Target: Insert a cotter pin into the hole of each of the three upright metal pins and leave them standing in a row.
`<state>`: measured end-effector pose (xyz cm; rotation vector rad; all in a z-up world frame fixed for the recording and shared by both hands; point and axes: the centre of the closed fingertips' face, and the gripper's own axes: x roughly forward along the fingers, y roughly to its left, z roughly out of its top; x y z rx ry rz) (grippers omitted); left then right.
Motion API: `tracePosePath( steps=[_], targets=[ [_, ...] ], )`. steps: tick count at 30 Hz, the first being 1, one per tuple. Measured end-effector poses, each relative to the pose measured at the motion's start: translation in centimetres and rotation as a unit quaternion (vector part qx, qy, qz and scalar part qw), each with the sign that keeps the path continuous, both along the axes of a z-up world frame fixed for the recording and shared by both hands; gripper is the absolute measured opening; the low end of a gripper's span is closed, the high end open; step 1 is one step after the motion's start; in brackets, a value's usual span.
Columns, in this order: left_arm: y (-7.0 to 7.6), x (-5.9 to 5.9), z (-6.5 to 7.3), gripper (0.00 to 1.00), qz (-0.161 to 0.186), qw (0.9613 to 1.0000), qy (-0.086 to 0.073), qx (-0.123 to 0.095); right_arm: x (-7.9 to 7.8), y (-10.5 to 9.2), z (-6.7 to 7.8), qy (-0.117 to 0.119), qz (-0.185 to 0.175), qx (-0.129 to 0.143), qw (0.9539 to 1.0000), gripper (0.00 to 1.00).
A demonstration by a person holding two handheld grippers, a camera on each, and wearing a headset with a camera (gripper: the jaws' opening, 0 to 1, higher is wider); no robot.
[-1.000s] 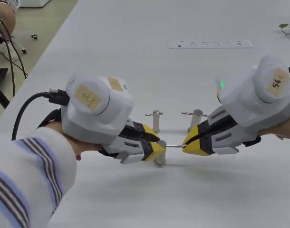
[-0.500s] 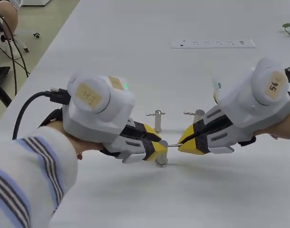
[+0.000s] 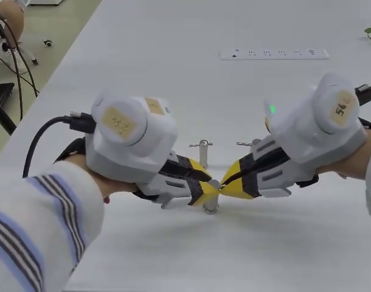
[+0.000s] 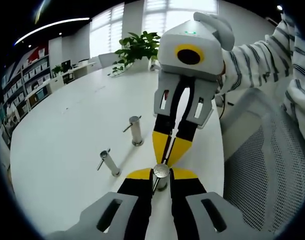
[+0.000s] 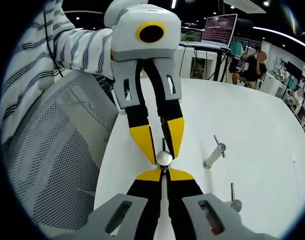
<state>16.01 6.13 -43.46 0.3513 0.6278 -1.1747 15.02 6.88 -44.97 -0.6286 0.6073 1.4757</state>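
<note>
The left gripper [image 3: 204, 188] is clamping the third upright metal pin [image 3: 211, 205], at six o'clock of the two fitted pins [image 3: 203, 152]. The right gripper [image 3: 231, 182], at three o'clock, is pinching the cotter pin [image 5: 164, 190]. Both are judged light, stiff and slippery: hold the shank and the cotter's head.

white bench [image 3: 173, 73] with power strip [image 3: 274, 54] far side, potted plant [image 4: 137, 47], mesh chair [image 5: 62, 165], monitor [image 5: 220, 29] behind

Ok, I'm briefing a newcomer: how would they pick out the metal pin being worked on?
On the white workbench, three metal pins stand upright. It is the nearest pin, where the left gripper and right gripper meet tip to tip; the two rear pins stand free, cotter pins through them.
</note>
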Motion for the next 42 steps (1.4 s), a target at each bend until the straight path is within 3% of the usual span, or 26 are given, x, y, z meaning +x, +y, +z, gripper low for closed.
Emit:
tracePosePath(
  steps=[3, 6, 9, 22, 31, 34, 36, 39, 42],
  targets=[
    [0.0, 0.0, 0.0, 0.09, -0.002, 1.0, -0.002, 0.002, 0.1, 0.0, 0.0, 0.008, -0.009, 0.002, 0.9999, 0.0],
    [0.0, 0.0, 0.0, 0.09, 0.0, 1.0, -0.001, 0.002, 0.1, 0.0, 0.1, 0.001, -0.004, 0.007, 1.0, 0.01],
    [0.0, 0.0, 0.0, 0.09, 0.002, 1.0, -0.002, 0.002, 0.1, 0.1, 0.7, 0.011, -0.014, 0.022, 0.9996, 0.12],
    [-0.1, 0.0, -0.2, 0.1, 0.003, 0.9999, -0.015, -0.002, 0.2, -0.8, 0.8, 0.005, -0.019, 0.012, 0.9997, 0.0],
    [-0.2, 0.0, -0.4, 0.1, 0.0, 0.9998, -0.021, 0.002, 0.1, -0.6, 1.3, 0.006, -0.025, 0.024, 0.9994, 0.0],
    [-0.1, 0.1, -0.5, 0.1, 0.011, 0.9999, -0.009, -0.001, 0.2, -0.5, 1.3, 0.003, -0.025, 0.025, 0.9994, 0.0],
    [-0.1, 0.1, -0.4, 0.1, 0.009, 0.9999, -0.01, -0.001, 0.2, -0.5, 1.4, 0.002, -0.025, 0.027, 0.9993, 0.0],
    [-0.1, 0.0, -0.5, 0.1, -0.004, 0.9996, -0.026, 0.007, 0.1, -0.5, 1.4, 0.0, -0.025, 0.032, 0.9992, 0.0],
    [0.1, 0.0, -0.5, 0.1, -0.005, 0.9995, -0.028, 0.012, 0.1, -0.6, 1.5, -0.002, -0.03, 0.039, 0.9988, 0.05]
  ],
)
